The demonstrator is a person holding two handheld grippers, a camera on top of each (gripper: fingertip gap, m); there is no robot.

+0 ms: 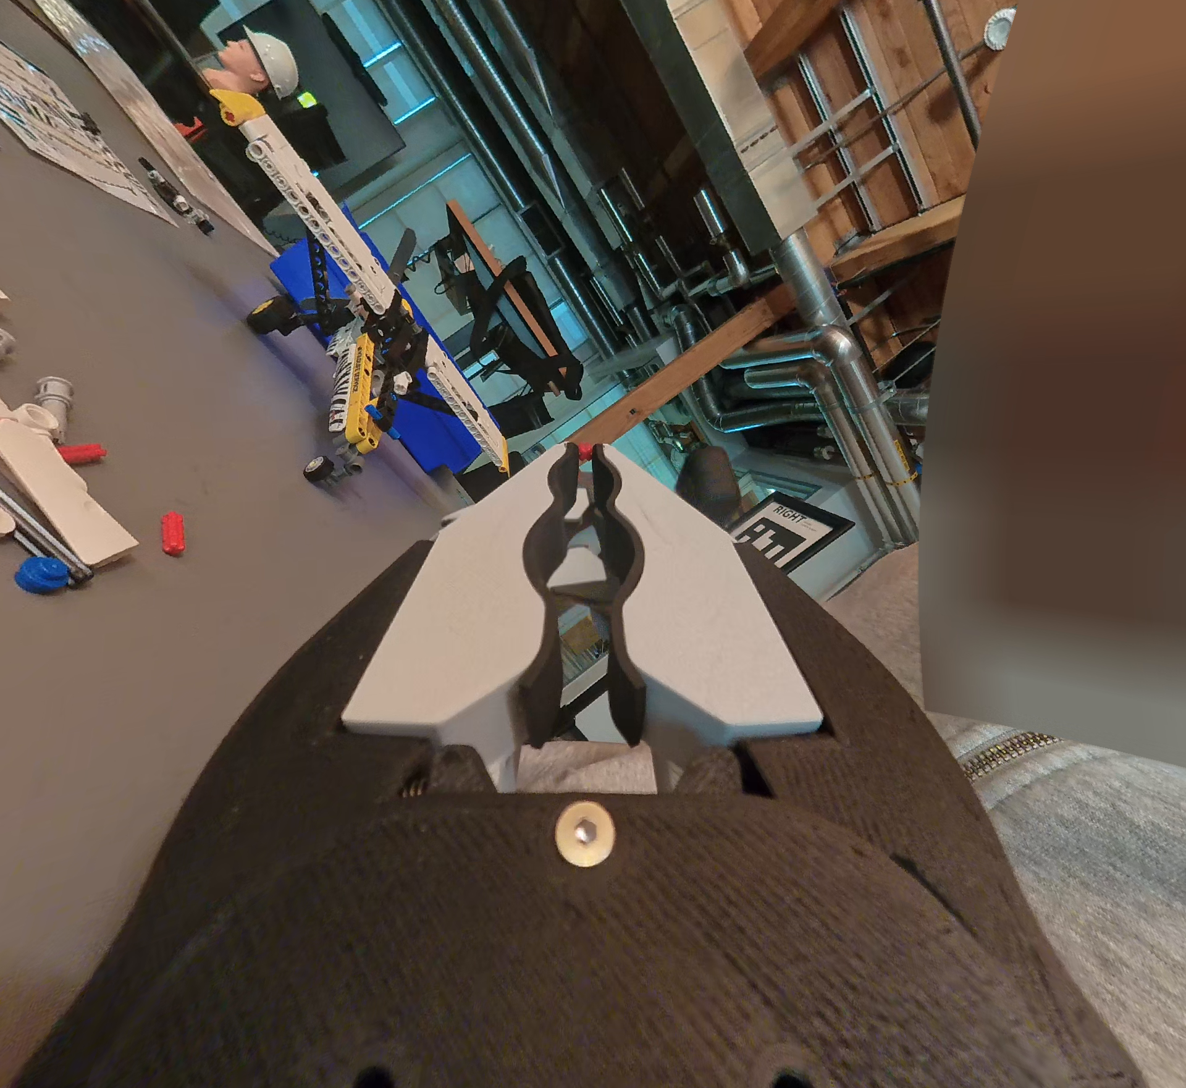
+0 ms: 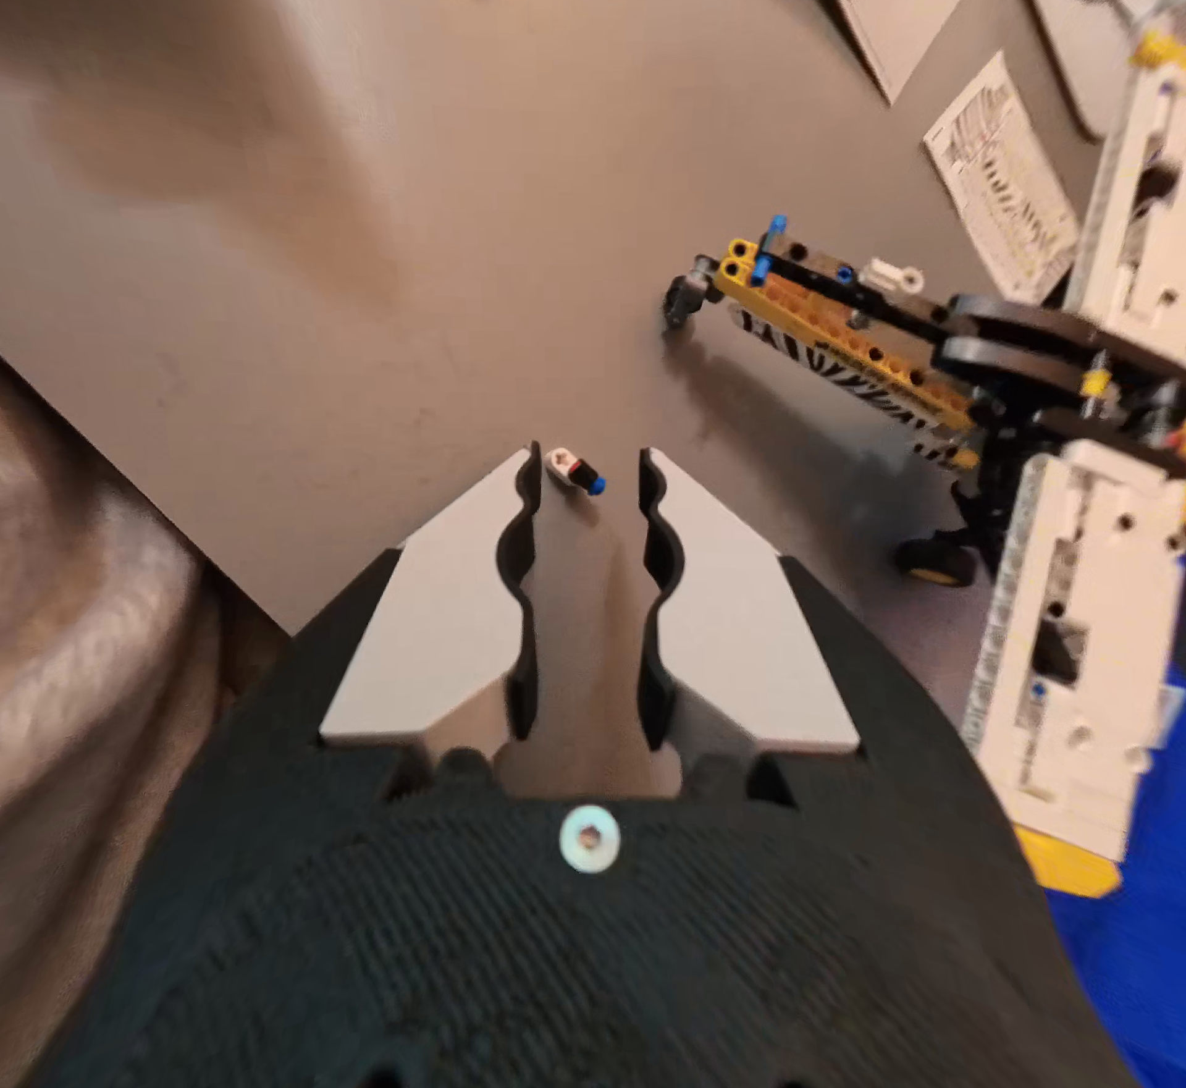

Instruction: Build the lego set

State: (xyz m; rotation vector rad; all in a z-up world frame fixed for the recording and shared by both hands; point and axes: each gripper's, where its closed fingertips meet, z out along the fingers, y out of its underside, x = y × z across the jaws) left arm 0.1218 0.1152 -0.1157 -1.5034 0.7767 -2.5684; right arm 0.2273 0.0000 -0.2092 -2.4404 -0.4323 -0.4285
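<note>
Right fingers (image 2: 587, 466) apart over small connector (image 2: 574, 472), left fingers (image 1: 583, 455) pinching red piece (image 1: 584, 451), crane model (image 2: 898, 364) nearby

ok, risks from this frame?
1. The right gripper is open over a small white connector that lies off-centre, near one finger; closing could flick it aside.
2. The left gripper pinches a tiny red piece only at its tips, off the table; it could slip.
</note>
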